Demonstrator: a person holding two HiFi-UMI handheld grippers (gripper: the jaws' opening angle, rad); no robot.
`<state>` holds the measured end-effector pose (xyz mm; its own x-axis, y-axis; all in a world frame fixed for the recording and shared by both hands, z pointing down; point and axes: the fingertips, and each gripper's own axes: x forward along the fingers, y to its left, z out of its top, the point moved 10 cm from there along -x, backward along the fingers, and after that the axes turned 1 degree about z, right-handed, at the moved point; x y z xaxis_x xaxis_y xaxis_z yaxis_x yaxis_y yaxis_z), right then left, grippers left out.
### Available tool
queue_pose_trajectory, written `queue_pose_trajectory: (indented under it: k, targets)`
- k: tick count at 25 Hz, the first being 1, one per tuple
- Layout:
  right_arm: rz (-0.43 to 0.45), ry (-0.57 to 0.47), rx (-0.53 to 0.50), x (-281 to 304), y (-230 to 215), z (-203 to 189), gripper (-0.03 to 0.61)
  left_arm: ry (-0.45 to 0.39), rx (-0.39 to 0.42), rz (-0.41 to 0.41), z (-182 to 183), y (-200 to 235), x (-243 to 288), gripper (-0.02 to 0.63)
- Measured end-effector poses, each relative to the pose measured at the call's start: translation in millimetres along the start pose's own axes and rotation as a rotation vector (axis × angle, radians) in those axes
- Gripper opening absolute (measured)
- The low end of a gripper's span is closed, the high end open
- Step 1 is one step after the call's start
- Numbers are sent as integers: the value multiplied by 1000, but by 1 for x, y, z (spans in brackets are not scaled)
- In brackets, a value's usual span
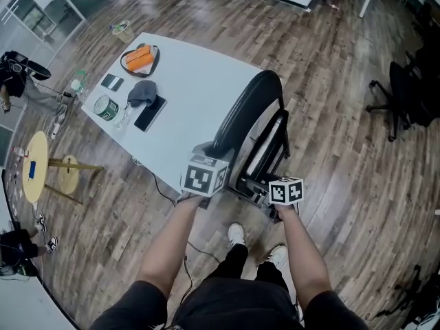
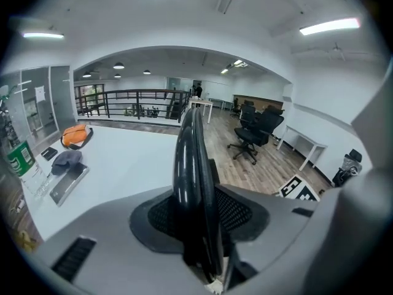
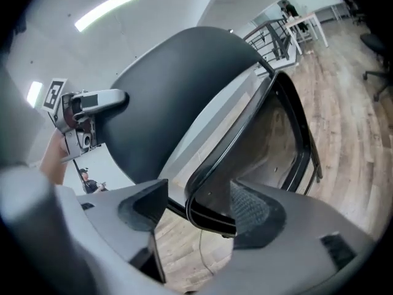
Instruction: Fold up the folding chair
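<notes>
The black folding chair [image 1: 251, 112] stands on the wood floor against the white table's near edge, its backrest upright and its seat frame [image 1: 269, 143] tipped up close to it. In the left gripper view the backrest's thin edge [image 2: 191, 165] runs between the jaws of my left gripper [image 2: 198, 217], which stands open with little slack. My right gripper [image 3: 199, 209] is open around the seat's lower rim [image 3: 212, 204]; the rim lies by the right pad and a gap shows at the left pad. Both marker cubes [image 1: 204, 176] [image 1: 285, 191] sit at the chair's near end.
The white table [image 1: 199, 81] carries an orange bag [image 1: 139, 58], a grey cap [image 1: 141, 91], a phone [image 1: 150, 113] and a green can [image 1: 105, 107]. A black office chair [image 1: 399, 102] stands at the right, a round wooden stool [image 1: 38, 163] at the left. A cable [image 1: 165, 191] crosses the floor.
</notes>
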<state>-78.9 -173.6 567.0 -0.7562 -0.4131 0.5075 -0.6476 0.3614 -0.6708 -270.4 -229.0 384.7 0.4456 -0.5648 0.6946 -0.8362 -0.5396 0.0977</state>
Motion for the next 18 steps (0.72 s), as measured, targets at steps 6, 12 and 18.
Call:
queue_pose_trajectory:
  k: [6, 12, 18]
  targets:
    - [-137, -66, -192, -38, 28, 3, 322, -31, -1, 71, -9, -4, -33, 167]
    - [-199, -148, -316, -76, 65, 4, 320, -134, -16, 119, -10, -20, -79, 167]
    - [-300, -293, -408, -124, 105, 3, 113, -201, -57, 120, -17, -57, -101, 110]
